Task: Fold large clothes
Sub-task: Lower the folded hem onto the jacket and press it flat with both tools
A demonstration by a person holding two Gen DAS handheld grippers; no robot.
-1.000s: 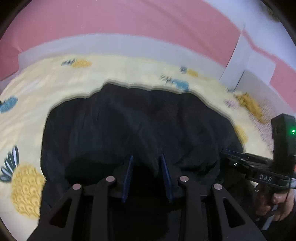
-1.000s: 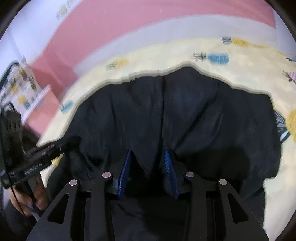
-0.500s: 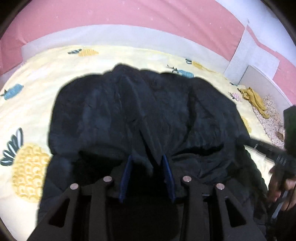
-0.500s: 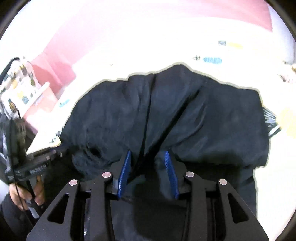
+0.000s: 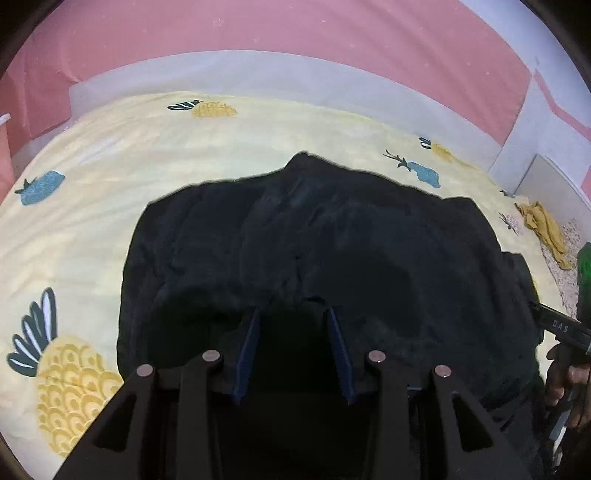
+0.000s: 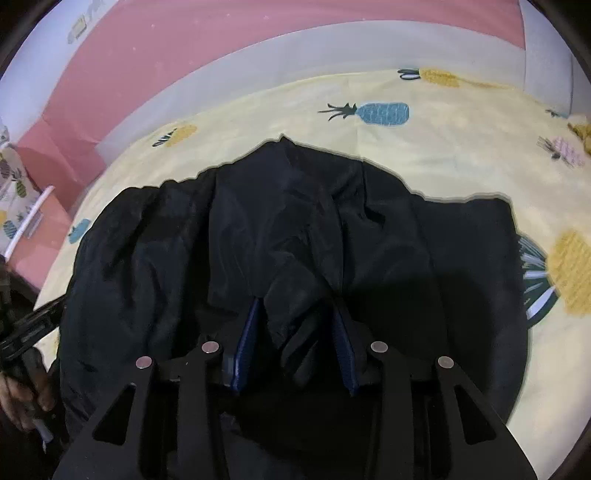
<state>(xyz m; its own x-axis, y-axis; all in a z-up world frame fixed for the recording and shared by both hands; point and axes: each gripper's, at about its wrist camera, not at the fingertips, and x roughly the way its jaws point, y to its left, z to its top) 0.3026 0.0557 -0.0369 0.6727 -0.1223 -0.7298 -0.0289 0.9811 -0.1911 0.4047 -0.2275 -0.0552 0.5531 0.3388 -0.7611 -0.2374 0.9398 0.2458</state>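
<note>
Between the blue pads of the right gripper point(image 6: 295, 314) a bunched fold of the black garment point(image 6: 288, 236) rises, and the jaws hold that cloth. Closest to the left wrist camera, the left gripper point(image 5: 293, 314) has just been opening its jaws; dark fabric lies between and under them, but whether the pads press on it I cannot tell. Beyond both grippers the garment lies spread and creased on the yellow pineapple-print bedsheet point(image 5: 92, 206), its far edge coming to a small peak. At the side of each view, a person's hand point(image 5: 569, 376) grips the other tool's handle. Farther back, a mustard-yellow cloth point(image 5: 546, 229) lies at the bed's right edge, and a pink wall point(image 5: 295, 26) closes the scene.
</note>
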